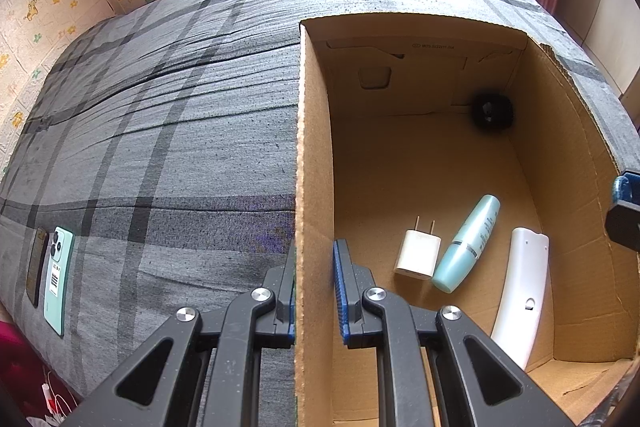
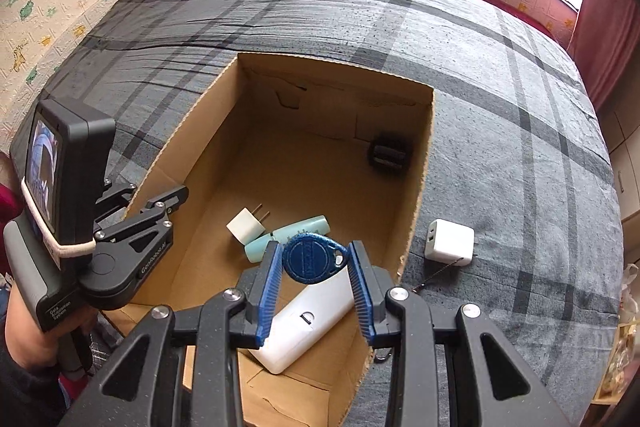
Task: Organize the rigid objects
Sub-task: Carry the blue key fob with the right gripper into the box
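Note:
An open cardboard box (image 1: 314, 155) (image 2: 420, 187) sits on a grey plaid bed. Inside lie a white plug adapter (image 1: 418, 253) (image 2: 245, 225), a teal tube (image 1: 468, 243) (image 2: 304, 227), a white remote (image 1: 522, 291) (image 2: 304, 323) and a black object (image 1: 492, 113) (image 2: 390, 151) in the far corner. My left gripper (image 1: 314, 291) (image 2: 160, 215) is shut on the box's left wall. My right gripper (image 2: 314, 267) is shut on a blue key fob (image 2: 314, 257), held above the box's near end. A white charger cube (image 2: 450, 241) lies on the bed right of the box.
A teal phone (image 1: 59, 277) and a dark phone (image 1: 37, 269) lie on the bed at far left. A patterned wall and a window run behind the bed. A red curtain (image 2: 604, 35) hangs at right. The right gripper's edge (image 1: 626, 211) shows in the left wrist view.

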